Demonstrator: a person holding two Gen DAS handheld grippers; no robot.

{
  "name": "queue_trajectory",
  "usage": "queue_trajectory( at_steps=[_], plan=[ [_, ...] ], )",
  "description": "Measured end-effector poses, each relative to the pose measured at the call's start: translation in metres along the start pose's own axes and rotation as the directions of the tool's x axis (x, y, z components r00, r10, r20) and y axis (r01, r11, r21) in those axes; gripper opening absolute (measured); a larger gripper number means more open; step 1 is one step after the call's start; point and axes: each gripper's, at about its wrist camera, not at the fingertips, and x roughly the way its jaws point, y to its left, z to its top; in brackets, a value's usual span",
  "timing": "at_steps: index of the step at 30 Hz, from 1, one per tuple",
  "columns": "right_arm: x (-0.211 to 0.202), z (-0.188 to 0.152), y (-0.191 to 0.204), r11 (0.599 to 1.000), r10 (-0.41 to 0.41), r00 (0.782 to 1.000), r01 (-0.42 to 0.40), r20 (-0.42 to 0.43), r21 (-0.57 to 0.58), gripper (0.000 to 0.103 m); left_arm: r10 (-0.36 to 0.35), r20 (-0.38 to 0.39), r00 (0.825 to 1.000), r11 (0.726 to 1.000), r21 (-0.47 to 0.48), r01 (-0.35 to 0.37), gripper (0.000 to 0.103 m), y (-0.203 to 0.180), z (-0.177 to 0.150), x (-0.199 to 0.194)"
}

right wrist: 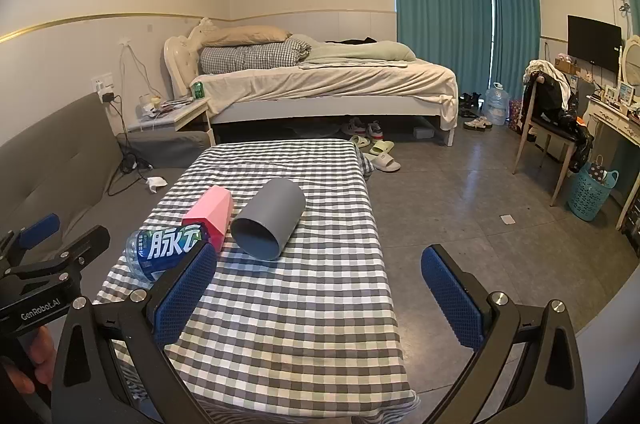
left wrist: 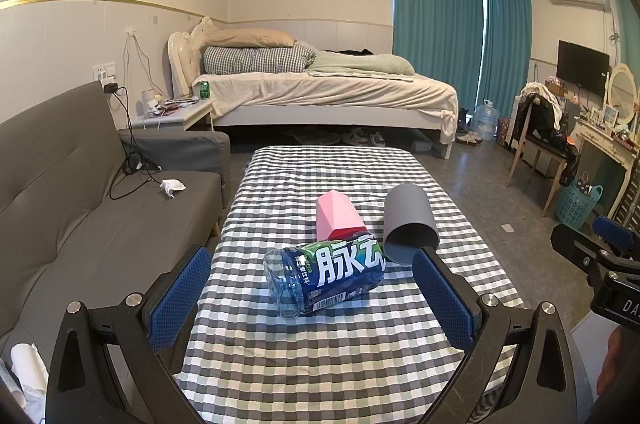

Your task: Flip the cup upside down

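Observation:
A grey cup (left wrist: 408, 224) lies on its side on the checked tablecloth (left wrist: 320, 344), its open mouth toward me; it also shows in the right wrist view (right wrist: 269, 220). A pink faceted cup (left wrist: 338, 216) lies on its side just left of it (right wrist: 212, 214). My left gripper (left wrist: 312, 300) is open and empty, held near the table's front, with the bottle between its fingers in view. My right gripper (right wrist: 320, 296) is open and empty, in front of and to the right of the grey cup.
A blue plastic bottle (left wrist: 324, 276) lies on its side in front of the pink cup (right wrist: 168, 248). A grey sofa (left wrist: 80, 216) stands left of the table. A bed (left wrist: 320, 83), chair (right wrist: 552, 127) and teal basket (right wrist: 592, 191) stand beyond on the floor.

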Motion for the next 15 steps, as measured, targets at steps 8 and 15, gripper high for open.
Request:
queue_trajectory(
  at_steps=[8,15],
  plan=[
    [0.0004,-0.0017,-0.0007,1.000,0.007,1.000,-0.007,0.002,0.002,0.103,0.000,0.002,1.000,1.000,-0.008,0.000,0.103,0.0022,0.0005,-0.0004],
    [0.0010,-0.0020,-0.0006,1.000,0.010,1.000,-0.010,0.000,0.003,0.103,0.001,0.001,1.000,1.000,-0.009,-0.001,0.103,0.0023,0.0001,-0.0004]
  ],
)
